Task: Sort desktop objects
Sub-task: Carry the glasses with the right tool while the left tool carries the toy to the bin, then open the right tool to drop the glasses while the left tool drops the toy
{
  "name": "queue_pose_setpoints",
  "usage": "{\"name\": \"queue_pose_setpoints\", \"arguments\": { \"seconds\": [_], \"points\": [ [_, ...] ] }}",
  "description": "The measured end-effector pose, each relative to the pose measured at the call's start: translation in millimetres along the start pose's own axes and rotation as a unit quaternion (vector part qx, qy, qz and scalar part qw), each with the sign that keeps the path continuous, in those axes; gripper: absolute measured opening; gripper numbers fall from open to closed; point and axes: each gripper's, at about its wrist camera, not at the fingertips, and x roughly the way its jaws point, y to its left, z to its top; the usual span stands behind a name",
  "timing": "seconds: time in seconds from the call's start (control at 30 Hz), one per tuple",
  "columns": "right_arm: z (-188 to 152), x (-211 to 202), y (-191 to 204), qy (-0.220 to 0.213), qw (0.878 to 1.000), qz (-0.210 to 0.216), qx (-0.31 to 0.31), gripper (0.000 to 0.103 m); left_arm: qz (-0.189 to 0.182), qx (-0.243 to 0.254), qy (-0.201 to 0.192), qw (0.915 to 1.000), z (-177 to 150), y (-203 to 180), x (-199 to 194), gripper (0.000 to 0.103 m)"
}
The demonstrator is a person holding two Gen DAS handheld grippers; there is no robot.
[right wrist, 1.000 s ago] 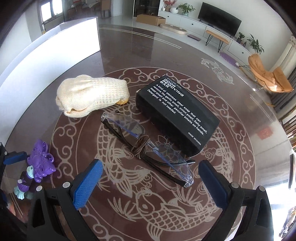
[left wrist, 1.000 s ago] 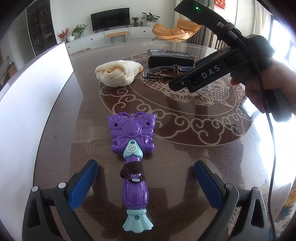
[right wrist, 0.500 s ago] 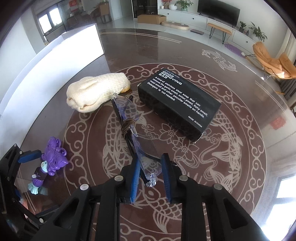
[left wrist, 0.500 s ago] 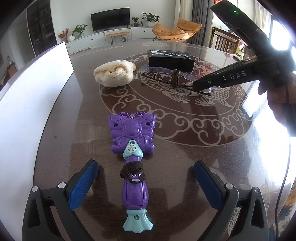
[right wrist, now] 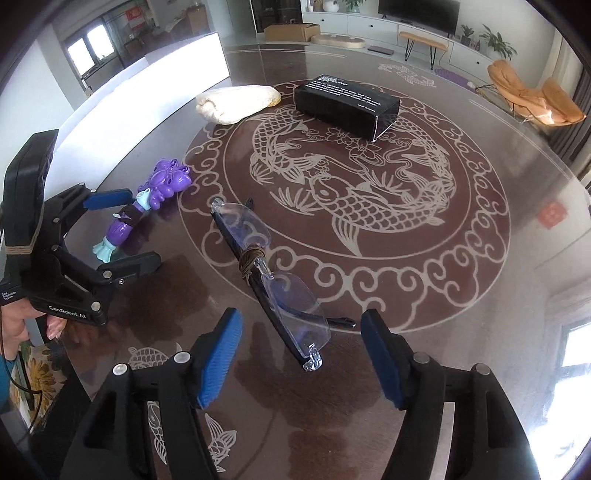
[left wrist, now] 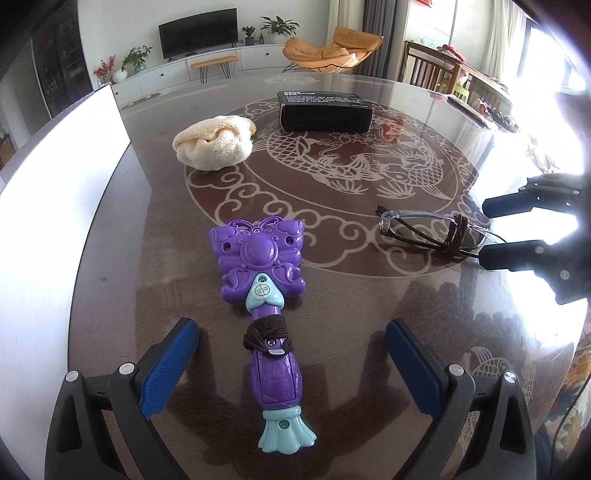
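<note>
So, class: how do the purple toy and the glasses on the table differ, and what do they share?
The toy is opaque purple and teal; the glasses are clear with dark arms. The toy is thick and butterfly-headed; the glasses are thin and folded. Both lie flat on the table, brown cord wound round their middles.

Place: home living room
Signs: TV (left wrist: 198,32) on low cabinet (left wrist: 177,72), orange lounge chair (left wrist: 332,50), potted plants (left wrist: 279,26), dining chairs (left wrist: 432,70)
Desk: round carved table (left wrist: 332,288)
</note>
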Motion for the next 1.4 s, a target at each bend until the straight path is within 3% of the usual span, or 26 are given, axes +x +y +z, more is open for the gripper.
{"name": "queue_pose_setpoints", "arguments": {
  "seconds": [0.07,0.1,0.13,0.17,0.23,0.3,0.57,0.73,0.9,1.07,1.2,1.4],
  "points": [
    [13,7,2,0.0,1.0,0.003,-0.019,0.068,0.01,0.0,-0.007,0.9999,1,3,-4,0.061],
    [21,13,6,-0.002,0.999,0.003,-0.037,0.068,0.01,0.0,-0.012,0.9999,0,5,-7,0.05],
    [27,19,11,-0.003,0.998,0.005,-0.06,0.067,0.012,-0.002,-0.014,0.9998,-1,8,-10,0.025],
    [34,28,15,0.001,0.997,0.01,-0.073,0.065,0.006,-0.009,-0.014,0.9998,-3,12,-12,0.021],
    [38,34,21,0.014,0.997,0.02,-0.077,0.022,-0.003,-0.027,-0.021,0.9994,-9,20,-16,0.021],
    [38,31,27,0.011,0.997,0.015,-0.075,0.018,0.001,-0.036,-0.033,0.9988,-18,23,-23,0.021],
    [30,-9,27,-0.006,0.999,0.003,-0.042,0.014,-0.024,-0.104,-0.097,0.9895,-39,36,-69,0.021],
    [50,-34,42,-0.026,0.999,0.013,-0.039,0.014,-0.03,-0.133,-0.152,0.9789,-35,60,-126,0.021],
    [96,-62,96,-0.07,0.994,0.05,-0.061,0.014,0.018,-0.152,-0.183,0.971,-34,114,-185,0.021],
    [154,-81,188,-0.124,0.98,0.125,-0.097,0.014,0.089,-0.205,-0.165,0.9607,-50,192,-212,0.021],
    [183,-77,264,-0.14,0.967,0.172,-0.128,0.014,0.127,-0.253,-0.125,0.951,-74,244,-207,0.021],
    [196,-21,344,-0.109,0.967,0.159,-0.167,0.015,0.158,-0.289,-0.041,0.9433,-99,278,-165,0.023]
  ]
}}
